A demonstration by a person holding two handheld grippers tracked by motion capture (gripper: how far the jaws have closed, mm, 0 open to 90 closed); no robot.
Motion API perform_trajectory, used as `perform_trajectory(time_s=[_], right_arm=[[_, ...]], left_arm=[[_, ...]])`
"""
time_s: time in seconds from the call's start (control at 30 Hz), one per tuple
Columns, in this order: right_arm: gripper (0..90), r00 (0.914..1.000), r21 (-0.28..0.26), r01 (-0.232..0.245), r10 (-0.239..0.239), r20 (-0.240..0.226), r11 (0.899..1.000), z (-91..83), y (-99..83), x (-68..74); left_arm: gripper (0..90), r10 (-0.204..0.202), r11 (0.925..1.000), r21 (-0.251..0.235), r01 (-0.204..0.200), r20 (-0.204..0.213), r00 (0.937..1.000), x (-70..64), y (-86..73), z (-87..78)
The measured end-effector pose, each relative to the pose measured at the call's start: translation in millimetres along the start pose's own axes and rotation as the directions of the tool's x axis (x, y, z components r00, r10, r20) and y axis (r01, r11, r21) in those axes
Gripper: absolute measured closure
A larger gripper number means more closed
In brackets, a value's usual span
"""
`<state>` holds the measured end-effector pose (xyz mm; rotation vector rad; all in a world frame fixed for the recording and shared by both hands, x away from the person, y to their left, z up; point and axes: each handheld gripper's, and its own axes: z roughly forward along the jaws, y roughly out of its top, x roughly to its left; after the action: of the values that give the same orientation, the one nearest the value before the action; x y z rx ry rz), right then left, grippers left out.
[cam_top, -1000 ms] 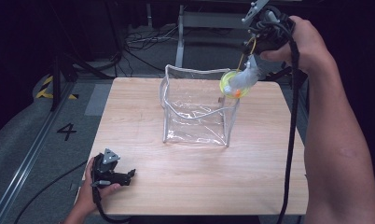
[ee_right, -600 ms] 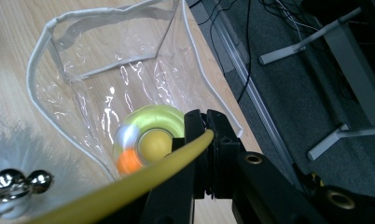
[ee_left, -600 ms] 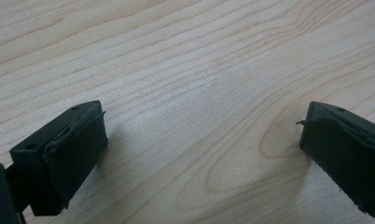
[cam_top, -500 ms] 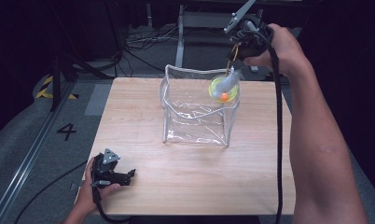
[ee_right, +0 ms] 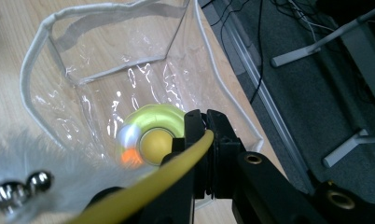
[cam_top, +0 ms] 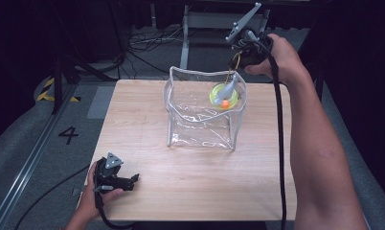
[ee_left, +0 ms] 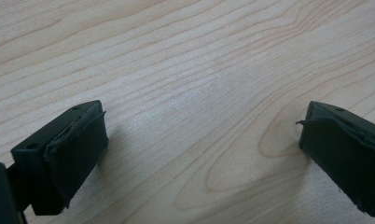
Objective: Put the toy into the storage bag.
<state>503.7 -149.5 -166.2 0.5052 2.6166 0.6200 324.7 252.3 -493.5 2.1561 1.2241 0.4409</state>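
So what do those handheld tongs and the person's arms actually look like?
Both tongs are black. The left tongs carry a grey three-cornered plate and have two blocky padded jaws; the right tongs have a similar grey plate. A black cable trails from each. The forearms are bare, with no sleeves or gloves in view.

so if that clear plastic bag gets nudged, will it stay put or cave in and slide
The clear plastic bag would probably cave in: its walls look thin and wrinkled, and the white-edged rim already wavers. It likely slides easily too, since it sits on smooth wooden table and seems light. The yellow toy hanging from the right gripper adds no weight yet.
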Motion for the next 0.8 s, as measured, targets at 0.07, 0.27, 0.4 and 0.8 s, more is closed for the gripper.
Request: perform_trajectory(time_s=[0.07,0.27,0.4,0.8], right_arm=[[87.9,1.0000,0.013,-0.006,0.006,-0.001,1.000,4.3,-2.2,0.5],[87.9,0.9997,0.050,0.011,-0.010,-0.023,0.999,21.6,-9.8,6.7],[87.9,0.9987,0.081,0.023,-0.019,-0.048,0.996,35.2,-17.7,12.4],[87.7,0.9927,0.158,0.068,-0.051,-0.110,0.985,72.9,-40.6,32.2]], left_arm=[[1.3,0.000,1.0000,0.000,0.000,0.000,1.0000,0.0,0.0,0.0],[1.3,0.000,1.0000,0.000,0.000,0.000,1.0000,0.0,0.0,0.0],[1.3,0.000,1.0000,0.000,0.000,0.000,1.0000,0.0,0.0,0.0],[1.3,0.000,1.0000,0.000,0.000,0.000,1.0000,0.0,0.0,0.0]])
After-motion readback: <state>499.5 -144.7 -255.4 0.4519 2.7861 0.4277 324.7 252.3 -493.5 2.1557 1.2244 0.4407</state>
